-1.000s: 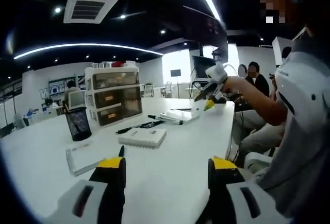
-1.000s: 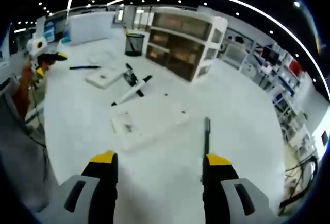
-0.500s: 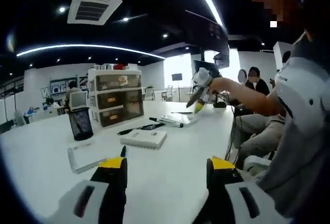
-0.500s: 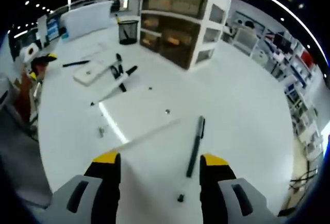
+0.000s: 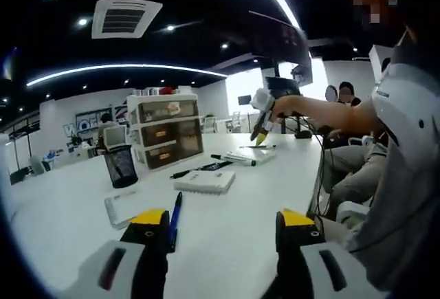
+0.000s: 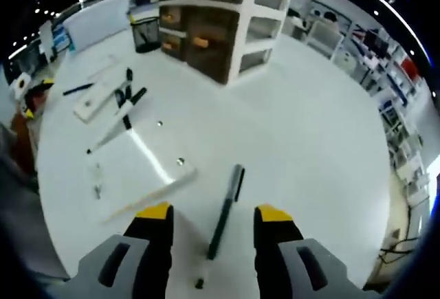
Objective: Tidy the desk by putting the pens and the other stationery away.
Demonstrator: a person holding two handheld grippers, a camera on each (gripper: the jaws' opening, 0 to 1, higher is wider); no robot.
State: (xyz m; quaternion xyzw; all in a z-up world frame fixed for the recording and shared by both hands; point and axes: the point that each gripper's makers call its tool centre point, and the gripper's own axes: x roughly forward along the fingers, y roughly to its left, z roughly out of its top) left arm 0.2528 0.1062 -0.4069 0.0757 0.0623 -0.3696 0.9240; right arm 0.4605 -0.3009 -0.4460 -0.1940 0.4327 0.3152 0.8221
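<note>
On the broad white desk (image 6: 309, 148), the biggest thing is the white drawer unit (image 6: 213, 20), three tiers with brownish translucent fronts, standing toward the far side; in the left gripper view the same unit (image 5: 165, 130) rises behind a black mesh pen cup (image 5: 122, 167), which in the right gripper view (image 6: 144, 34) stands just beside the unit. Next in size is a clear flat sheet (image 6: 141, 175) lying near the right gripper (image 6: 212, 211), with a white notepad (image 6: 96, 100) farther off and two black-capped markers (image 6: 127, 103) beside it. In the left gripper view that notepad (image 5: 205, 181) sits in the middle of the desk, a clear plastic case (image 5: 118, 207) nearer, close to the mesh cup. The right gripper hangs over the desk with its yellow-tipped jaws apart, gripping nothing; a dark grey pen (image 6: 225, 209) lies flat on the desk between them, though I cannot tell whether either jaw touches it. The left gripper (image 5: 221, 218) is likewise spread wide and holds nothing; a blue pen (image 5: 174, 218) lies on the desk just beside its left jaw. A thin black pen (image 6: 77, 89) lies apart near the desk edge. In the left gripper view the right gripper (image 5: 261, 117) comes in from the right, tipped down over the far stationery, held out on a person's arm (image 5: 323, 106).
</note>
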